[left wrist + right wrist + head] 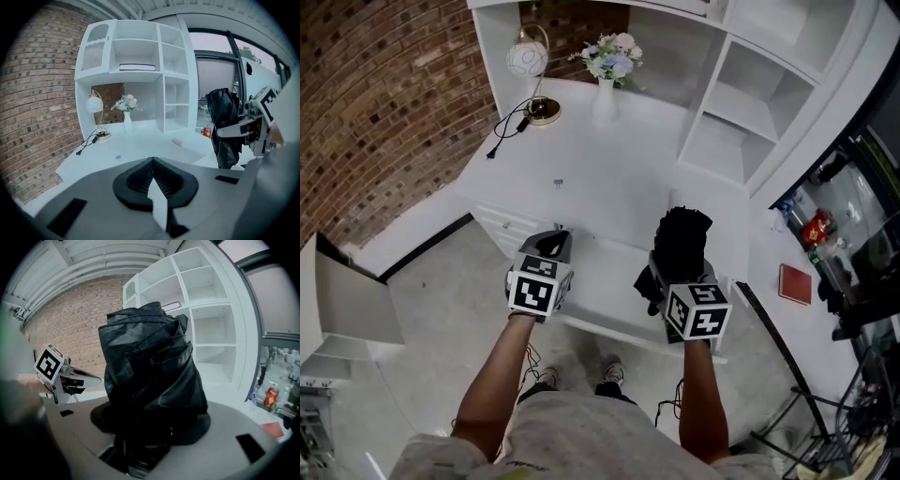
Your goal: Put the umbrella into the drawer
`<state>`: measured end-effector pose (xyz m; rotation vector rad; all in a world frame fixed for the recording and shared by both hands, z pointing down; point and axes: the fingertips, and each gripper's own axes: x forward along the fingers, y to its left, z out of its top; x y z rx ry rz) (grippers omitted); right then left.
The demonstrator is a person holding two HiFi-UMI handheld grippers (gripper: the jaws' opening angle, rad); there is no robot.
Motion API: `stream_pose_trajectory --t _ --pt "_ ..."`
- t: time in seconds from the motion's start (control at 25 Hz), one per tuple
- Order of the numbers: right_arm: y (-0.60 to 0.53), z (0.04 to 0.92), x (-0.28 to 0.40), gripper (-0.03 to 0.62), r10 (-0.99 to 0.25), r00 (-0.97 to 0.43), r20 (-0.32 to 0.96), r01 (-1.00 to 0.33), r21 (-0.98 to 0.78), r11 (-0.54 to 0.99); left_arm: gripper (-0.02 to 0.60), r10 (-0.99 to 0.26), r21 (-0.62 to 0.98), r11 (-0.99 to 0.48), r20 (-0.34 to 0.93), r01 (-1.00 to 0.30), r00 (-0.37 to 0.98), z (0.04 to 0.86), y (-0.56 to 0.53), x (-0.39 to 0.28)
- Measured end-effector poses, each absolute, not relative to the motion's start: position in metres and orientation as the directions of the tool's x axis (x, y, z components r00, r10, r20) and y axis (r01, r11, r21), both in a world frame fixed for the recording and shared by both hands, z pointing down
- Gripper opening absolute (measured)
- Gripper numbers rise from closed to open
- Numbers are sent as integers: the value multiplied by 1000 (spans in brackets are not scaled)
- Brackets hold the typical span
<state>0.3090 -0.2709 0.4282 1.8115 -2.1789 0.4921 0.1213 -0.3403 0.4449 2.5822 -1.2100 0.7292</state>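
White desk (609,178) with shelving fills the middle of the head view; brick wall (375,103) takes the upper left of the frame, and a lamp (530,61) and a vase of flowers (612,61) sit at top centre. Below the desk edge, at lower centre, we note a pale tray-like panel that we take for the open drawer (605,281), though its walls are hard to make out.

Right gripper (675,277) (145,437): jaws clamped on the lower end of the folded black umbrella (682,239) (150,362), which stands roughly upright above them, off the desk, over the right part of that panel.

Left gripper (555,242) (153,180): jaws together, nothing between them, at the panel's left edge.

Risks as we judge them:
- The grip is low on a bundle of loose fabric, so a tilt could let the umbrella slide or swing out
- Upright, it may stand too tall for the drawer, so it likely needs laying flat
- Slack folds could snag on the drawer rim
- The two grippers are near each other, so a sideways sweep could knock them together
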Motion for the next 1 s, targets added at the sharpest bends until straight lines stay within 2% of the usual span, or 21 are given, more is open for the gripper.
stream_pose_trajectory --t 0.24,0.56,1.0 --pt "-274 437 315 252 -860 -270 432 -962 -95 255 -5 -701 -24 -584 519 -811 489 450 -331 121" --pt "-273 461 308 252 -744 -378 552 -906 -54 420 -5 -724 -8 -530 526 -848 447 463 -316 118" --pt "-269 512 287 252 -498 -434 751 -783 -41 620 -5 -739 37 -462 537 -886 407 492 -304 108"
